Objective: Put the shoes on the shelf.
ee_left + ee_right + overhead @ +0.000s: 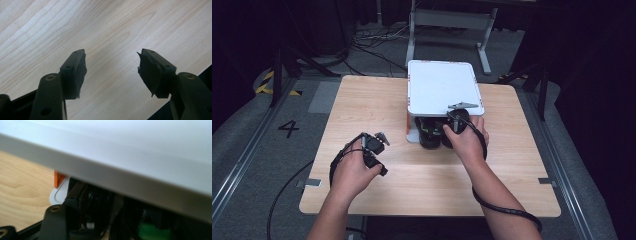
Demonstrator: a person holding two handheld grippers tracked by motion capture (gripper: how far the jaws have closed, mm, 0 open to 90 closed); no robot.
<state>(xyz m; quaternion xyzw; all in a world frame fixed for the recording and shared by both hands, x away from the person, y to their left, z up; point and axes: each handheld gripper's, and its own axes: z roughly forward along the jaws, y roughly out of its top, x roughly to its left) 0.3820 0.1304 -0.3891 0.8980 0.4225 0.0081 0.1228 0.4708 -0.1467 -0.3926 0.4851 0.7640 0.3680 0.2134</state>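
Your counter (362, 100) is pale wood grain, standing on a grey floor (242, 150) with a painted 4 (288, 128) at your left, black cables (372, 45) and a grey metal frame (447, 22) beyond. Toward the far edge sits a white shelf unit (442, 85) with an orange corner piece (58, 178); under its top panel stand dark shoes (430, 135) with green insides. Your left tool (112, 67) hangs over bare wood near the left, jaws spread wide, holding nothing. Your right tool (457, 120) reaches under the shelf's front edge among the shoes; I cannot tell its jaw state.
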